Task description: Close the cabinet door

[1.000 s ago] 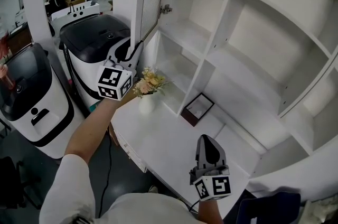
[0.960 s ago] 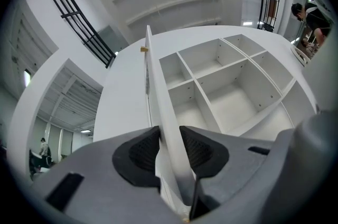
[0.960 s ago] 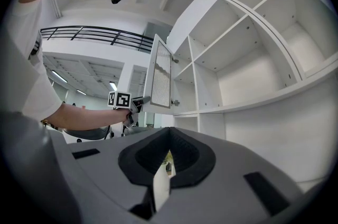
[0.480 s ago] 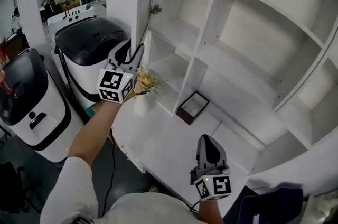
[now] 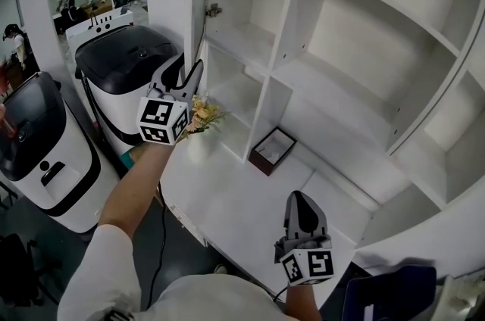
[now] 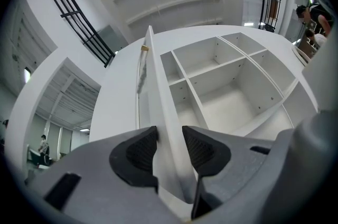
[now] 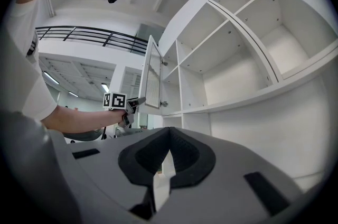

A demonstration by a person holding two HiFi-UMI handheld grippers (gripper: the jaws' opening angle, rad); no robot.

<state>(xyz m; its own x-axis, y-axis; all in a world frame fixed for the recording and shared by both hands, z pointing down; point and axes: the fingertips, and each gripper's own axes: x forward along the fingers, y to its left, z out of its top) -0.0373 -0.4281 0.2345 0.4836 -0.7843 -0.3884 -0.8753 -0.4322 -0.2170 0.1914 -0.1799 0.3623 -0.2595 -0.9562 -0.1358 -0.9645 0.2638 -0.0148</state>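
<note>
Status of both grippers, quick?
Left hand-held gripper: open, jaws just been opening, cabinet door edge between them.
Right hand-held gripper: closed, empty.

Head view looks steeply down from above — both gripper views angle upward, close-in — all share the cabinet shelves [image 5: 333, 92].

Operator wore white short-sleeved shirt [image 5: 98, 266]. Left gripper [image 5: 189, 70] and right gripper [image 5: 298, 197] were grey moulded plastic, jaws tapered, pads [image 6: 138, 151] black and ribbed, rectangular slots cut in shells. White cube [image 5: 161, 121] with black square markers capped each.
</note>
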